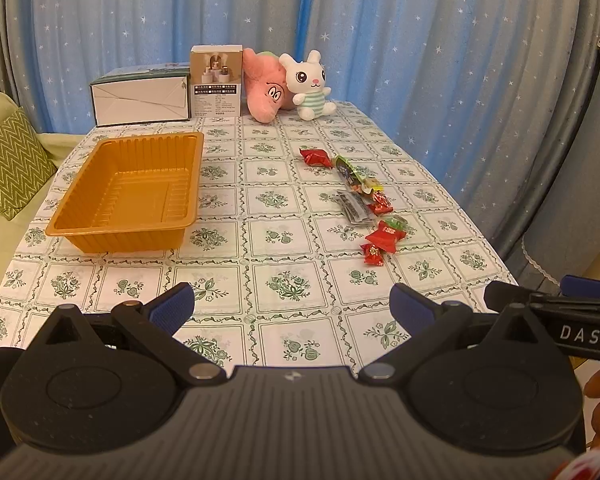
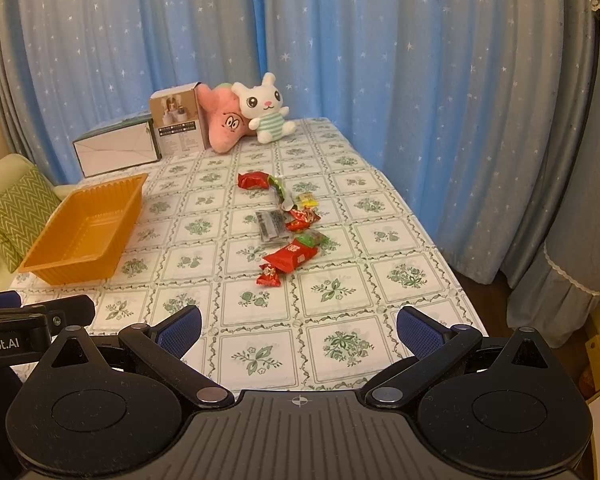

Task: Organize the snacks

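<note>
An empty orange plastic tray (image 1: 80, 192) (image 2: 52, 256) stands on the left of the table. Several wrapped snacks lie in a loose line on the right: red packets (image 1: 384, 238) (image 2: 290, 258), a grey packet (image 1: 354, 208) (image 2: 271, 226), a far red packet (image 1: 315, 157) (image 2: 252, 180) and a green one (image 1: 346, 168). My left gripper (image 1: 292, 308) is open and empty above the near table edge. My right gripper (image 2: 298, 328) is open and empty, near the table's front right, short of the snacks.
At the back stand a white box (image 1: 140, 98) (image 2: 116, 152), a small brown carton (image 1: 216, 80), a pink plush (image 1: 264, 88) (image 2: 224, 124) and a white rabbit plush (image 1: 310, 86) (image 2: 266, 110). Blue curtains hang behind. A sofa with a green cushion (image 1: 8, 164) is at the left.
</note>
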The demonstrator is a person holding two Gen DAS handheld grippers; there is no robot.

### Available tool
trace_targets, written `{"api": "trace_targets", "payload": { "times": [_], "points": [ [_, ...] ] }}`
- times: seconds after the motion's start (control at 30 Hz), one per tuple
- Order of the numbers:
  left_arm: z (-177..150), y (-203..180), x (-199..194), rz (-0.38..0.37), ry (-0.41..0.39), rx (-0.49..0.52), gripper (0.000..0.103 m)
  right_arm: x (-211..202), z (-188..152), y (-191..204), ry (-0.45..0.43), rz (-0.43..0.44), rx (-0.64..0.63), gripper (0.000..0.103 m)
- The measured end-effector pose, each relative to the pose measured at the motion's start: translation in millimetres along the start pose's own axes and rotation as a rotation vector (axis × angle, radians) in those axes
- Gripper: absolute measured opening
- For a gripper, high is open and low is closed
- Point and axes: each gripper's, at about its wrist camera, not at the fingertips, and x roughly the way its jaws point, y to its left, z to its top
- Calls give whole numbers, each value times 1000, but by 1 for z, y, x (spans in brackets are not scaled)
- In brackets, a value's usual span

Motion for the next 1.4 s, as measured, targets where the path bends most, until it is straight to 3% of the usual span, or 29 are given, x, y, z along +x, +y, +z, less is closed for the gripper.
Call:
{"api": "trace_targets", "payload": {
  "times": [1.4],
  "points": [
    [0,0,-1,0,4,-3,103,4,-6,-1,4,-1,5,103]
  ]
}}
